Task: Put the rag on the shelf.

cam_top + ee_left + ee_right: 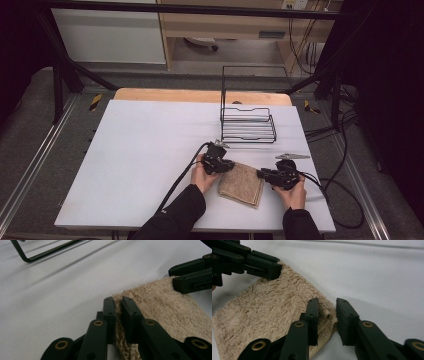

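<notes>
**Two claws on the corners of a folded towel**

Near the desk's (140,150) front edge lies a folded beige terry towel (241,183), flat on the white top. The left claw (118,312) pinches the towel's near-left corner, a thin ridge of pile squeezed between its two black jaws. The right claw (325,315) straddles the opposite corner; its jaws stand a little apart, one resting on the pile, the other beside the towel's edge, so the grip isn't closed tight on the cloth. Farther back, well apart from the towel, a black wire rack (248,122) stands on the desk.
</notes>
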Action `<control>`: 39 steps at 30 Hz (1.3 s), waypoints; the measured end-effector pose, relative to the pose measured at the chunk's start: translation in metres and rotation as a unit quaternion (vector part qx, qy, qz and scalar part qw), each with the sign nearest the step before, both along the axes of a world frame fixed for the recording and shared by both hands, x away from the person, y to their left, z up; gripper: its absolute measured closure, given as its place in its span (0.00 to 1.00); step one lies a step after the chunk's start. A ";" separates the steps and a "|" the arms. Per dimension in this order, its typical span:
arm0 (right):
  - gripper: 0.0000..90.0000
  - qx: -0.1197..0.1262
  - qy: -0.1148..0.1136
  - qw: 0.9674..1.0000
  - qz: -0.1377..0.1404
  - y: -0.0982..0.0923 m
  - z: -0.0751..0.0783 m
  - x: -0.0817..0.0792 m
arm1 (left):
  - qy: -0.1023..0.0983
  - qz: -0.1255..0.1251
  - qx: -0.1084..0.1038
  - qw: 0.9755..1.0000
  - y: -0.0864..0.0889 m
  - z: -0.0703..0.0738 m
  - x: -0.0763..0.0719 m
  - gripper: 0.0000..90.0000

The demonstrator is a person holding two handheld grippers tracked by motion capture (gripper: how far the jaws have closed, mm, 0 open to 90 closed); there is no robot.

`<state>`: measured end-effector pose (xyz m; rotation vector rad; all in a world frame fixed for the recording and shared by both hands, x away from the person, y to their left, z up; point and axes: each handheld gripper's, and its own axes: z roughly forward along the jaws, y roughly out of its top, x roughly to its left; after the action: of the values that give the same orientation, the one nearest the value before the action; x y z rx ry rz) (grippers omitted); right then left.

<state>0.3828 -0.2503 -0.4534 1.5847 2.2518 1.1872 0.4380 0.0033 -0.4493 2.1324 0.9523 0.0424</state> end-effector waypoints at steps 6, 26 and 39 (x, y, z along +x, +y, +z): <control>0.92 0.011 0.007 1.000 0.003 0.000 0.001 0.000 | 0.001 -0.002 -0.002 1.000 0.000 0.000 0.000 0.92; 0.94 0.040 -0.053 0.997 0.030 0.000 0.025 -0.011 | -0.034 -0.006 -0.048 0.998 0.020 0.019 -0.015 0.93; 0.94 0.037 -0.088 0.994 0.048 0.002 0.039 -0.017 | -0.052 -0.007 -0.068 0.996 0.030 0.034 -0.026 0.93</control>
<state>0.3658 -0.2481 -0.4147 1.3483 2.2160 1.3926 0.4116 0.0329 -0.4152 1.9928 0.8548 0.0775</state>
